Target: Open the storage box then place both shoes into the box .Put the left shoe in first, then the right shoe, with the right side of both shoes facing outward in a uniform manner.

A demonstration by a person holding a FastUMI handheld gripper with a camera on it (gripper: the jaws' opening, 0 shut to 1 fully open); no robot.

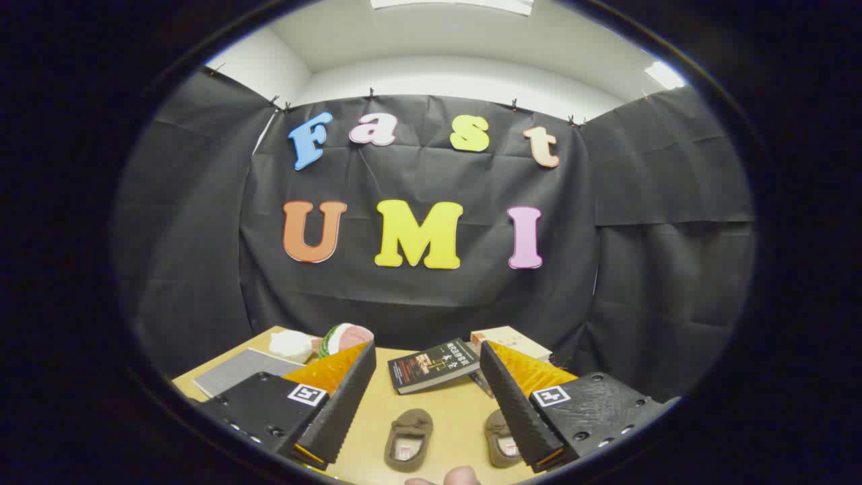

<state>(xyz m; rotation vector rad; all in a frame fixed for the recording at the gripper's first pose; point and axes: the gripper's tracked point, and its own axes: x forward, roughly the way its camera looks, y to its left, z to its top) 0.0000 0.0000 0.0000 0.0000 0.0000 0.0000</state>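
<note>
Hovering above the wooden table [444,411], the gripper [427,397] has its two fingers spread wide with nothing held between them, and the pair of small brown shoes lies on the tabletop below. One shoe [408,439] sits in the gap between the fingers, nearer the finger on the gripper's left; the other shoe [502,439] lies just beside the opposite finger and is partly hidden by it. Both point their toes away from the camera, toward the far side of the table. Beyond the shoes lie a dark-covered book [434,366] and, farther back, a pale book or box [510,340]; whether that pale thing is the storage box cannot be told. A grey mat [236,372], a white crumpled thing [291,345] and a pink-and-green item [347,337] rest toward the far corner past the left finger. A fingertip of a person [461,477] shows just below the shoes. Judging from this, the task looks to be at its very start: no opened box can be seen, and neither shoe is gripped. The next move probably calls for finding and opening the storage box first, then returning to pick out the left shoe, which needs care since the two lie close and look alike.
</note>
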